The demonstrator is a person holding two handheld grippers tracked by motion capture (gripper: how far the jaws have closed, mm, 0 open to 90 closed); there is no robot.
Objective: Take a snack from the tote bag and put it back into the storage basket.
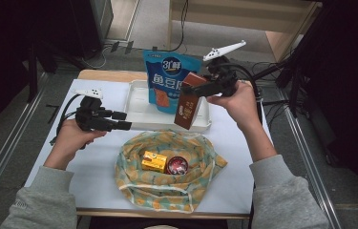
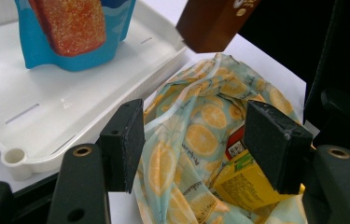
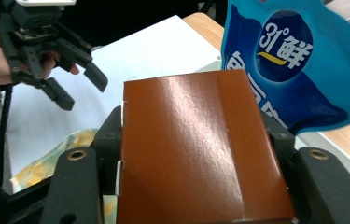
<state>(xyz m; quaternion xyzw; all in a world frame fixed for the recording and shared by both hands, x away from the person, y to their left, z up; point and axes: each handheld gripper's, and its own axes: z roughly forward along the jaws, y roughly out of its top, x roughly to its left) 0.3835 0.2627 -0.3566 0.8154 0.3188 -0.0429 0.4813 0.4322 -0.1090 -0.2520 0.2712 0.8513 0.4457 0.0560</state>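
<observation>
My right gripper [image 1: 196, 88] is shut on a brown carton [image 1: 188, 106], held tilted above the front right corner of the white tray [image 1: 138, 118]; the carton [image 3: 200, 149] sits clamped between the jaws, and its lower end [image 2: 214, 23] hangs over the tray's edge. A blue snack pouch [image 1: 168, 80] stands upright in the tray. My left gripper [image 1: 124, 120] is open and empty at the tray's left front edge, also seen far off as the left gripper [image 3: 79, 84]. In front lies an orange-patterned cloth bag [image 1: 167, 179] holding a yellow box [image 1: 153, 161] and a round red tin [image 1: 177, 165].
The white table sheet [image 1: 100, 157] covers the table, with bare room at left and right of the bag. Cables [image 1: 64, 112] trail from the left gripper. The table's wooden edge [image 1: 105, 74] runs behind the tray; dark stands and cables sit beyond.
</observation>
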